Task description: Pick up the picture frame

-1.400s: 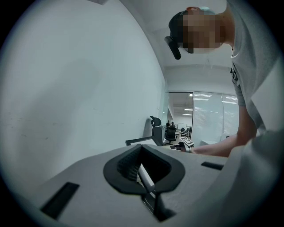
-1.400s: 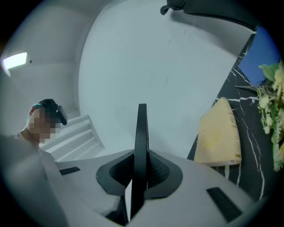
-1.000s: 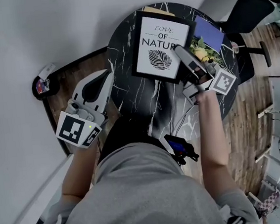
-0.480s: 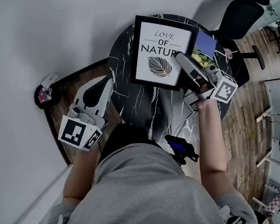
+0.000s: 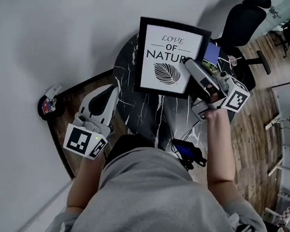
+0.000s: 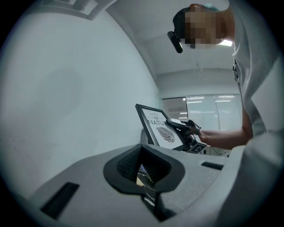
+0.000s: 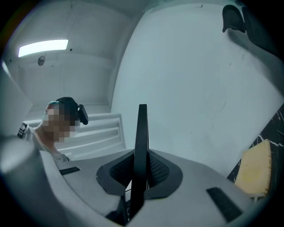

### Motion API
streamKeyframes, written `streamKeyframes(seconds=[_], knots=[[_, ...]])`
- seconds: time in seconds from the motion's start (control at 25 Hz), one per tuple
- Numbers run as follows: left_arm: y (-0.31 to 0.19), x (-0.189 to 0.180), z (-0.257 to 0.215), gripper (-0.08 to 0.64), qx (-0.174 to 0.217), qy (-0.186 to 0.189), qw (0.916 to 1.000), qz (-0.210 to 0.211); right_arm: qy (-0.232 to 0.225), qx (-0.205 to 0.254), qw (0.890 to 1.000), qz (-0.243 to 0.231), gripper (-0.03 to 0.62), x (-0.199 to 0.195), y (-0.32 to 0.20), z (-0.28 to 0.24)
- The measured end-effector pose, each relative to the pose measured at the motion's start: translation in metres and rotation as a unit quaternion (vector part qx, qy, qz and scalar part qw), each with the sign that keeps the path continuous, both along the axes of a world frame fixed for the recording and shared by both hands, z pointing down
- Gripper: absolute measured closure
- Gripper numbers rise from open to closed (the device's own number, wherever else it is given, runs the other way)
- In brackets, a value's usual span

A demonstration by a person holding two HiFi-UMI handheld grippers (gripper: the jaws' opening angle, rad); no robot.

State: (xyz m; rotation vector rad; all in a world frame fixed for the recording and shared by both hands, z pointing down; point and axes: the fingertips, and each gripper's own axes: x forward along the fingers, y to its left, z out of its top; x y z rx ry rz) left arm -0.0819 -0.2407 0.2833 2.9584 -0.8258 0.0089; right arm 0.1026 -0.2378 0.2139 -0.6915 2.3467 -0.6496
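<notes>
**Picture Frame Gripped by Right Gripper**

Nearest the person, the left gripper [image 5: 108, 95] hangs beside the near-left rim of the round black marbled surface [image 5: 146, 115]. Its jaws are clenched together with nothing between them. Farther out, the right gripper [image 5: 195, 67] has its jaws grasping the right edge of the picture frame [image 5: 169, 51], a black-bordered leaf print. The frame is held tilted above the far half of the surface, its top edge past the rim. Beyond it stands an office chair [image 5: 240, 20].
</notes>
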Motion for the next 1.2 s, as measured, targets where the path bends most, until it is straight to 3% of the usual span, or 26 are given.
streamKeyframes(seconds=[0.32,1.2], knots=[[-0.01,-0.008,0.014,0.554,-0.002,0.013,0.9999,-0.006,0.022,0.014,1.0,0.012,0.535,0.0,0.002,-0.003],[-0.012,-0.008,0.009,0.554,-0.006,0.012,0.9999,-0.005,0.017,0.022,1.0,0.004,0.535,-0.007,0.008,-0.018]])
